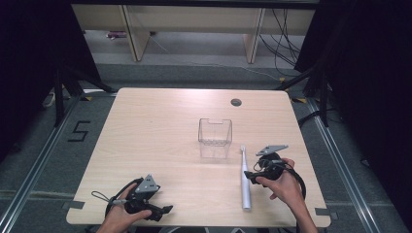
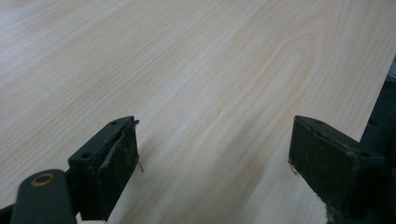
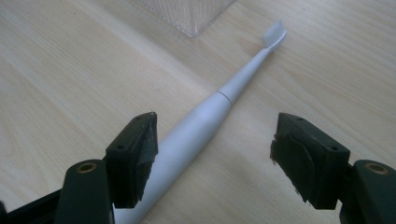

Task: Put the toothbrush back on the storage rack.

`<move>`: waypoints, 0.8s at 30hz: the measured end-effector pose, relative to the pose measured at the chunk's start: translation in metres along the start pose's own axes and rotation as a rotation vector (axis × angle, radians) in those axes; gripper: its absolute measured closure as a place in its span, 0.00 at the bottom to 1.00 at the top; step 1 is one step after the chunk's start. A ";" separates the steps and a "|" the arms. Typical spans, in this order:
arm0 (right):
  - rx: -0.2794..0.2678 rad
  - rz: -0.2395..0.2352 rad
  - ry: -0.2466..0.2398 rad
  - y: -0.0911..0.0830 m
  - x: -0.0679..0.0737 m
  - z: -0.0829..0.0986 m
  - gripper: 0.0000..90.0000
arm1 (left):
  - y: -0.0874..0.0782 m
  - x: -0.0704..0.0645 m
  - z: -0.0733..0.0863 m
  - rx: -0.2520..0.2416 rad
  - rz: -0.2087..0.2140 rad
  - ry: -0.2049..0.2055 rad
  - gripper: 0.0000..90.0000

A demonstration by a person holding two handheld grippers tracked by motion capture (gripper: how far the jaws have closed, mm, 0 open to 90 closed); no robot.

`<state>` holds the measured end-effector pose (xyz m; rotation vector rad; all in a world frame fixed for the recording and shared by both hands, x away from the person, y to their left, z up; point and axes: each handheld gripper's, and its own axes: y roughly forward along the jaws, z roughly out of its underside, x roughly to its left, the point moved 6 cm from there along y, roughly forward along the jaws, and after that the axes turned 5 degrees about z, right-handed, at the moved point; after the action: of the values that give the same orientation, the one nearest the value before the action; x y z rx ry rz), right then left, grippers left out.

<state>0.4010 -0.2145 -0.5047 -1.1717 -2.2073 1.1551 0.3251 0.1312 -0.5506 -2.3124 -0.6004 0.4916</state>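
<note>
White toothbrush on table, floor marking "5"

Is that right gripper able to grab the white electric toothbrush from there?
Probably yes: the right gripper is open, the electric toothbrush lies flat between its jaws, and nothing blocks it.

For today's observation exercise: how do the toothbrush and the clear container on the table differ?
The toothbrush is white and opaque; the clear container is see-through. The toothbrush lies flat, long and slim; the container stands upright, boxy and open-topped. The toothbrush lies nearer the right gripper. Both rest on the wooden table.
</note>
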 end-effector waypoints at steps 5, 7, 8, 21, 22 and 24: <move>0.022 0.003 0.014 0.007 0.008 -0.002 0.35 | 0.000 0.000 0.000 -0.001 -0.001 0.001 0.17; 0.034 -0.001 0.007 0.009 0.008 -0.003 0.36 | 0.000 0.000 0.000 0.000 0.000 0.001 0.17; 0.056 -0.011 0.015 0.009 0.009 -0.003 0.37 | 0.000 0.000 0.000 0.002 0.001 0.005 0.17; 0.118 -0.012 0.010 0.022 0.015 -0.006 0.39 | 0.000 0.000 0.000 0.000 0.003 -0.002 0.17; 0.125 -0.008 0.002 0.023 0.015 -0.006 0.39 | 0.000 0.000 0.000 0.000 0.004 0.001 0.17; 0.139 -0.014 0.007 0.026 0.016 -0.005 0.39 | -0.001 0.001 0.000 0.010 -0.005 0.013 0.17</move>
<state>0.4077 -0.1909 -0.5232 -1.0997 -2.0898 1.2737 0.3255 0.1324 -0.5499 -2.3028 -0.5963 0.4751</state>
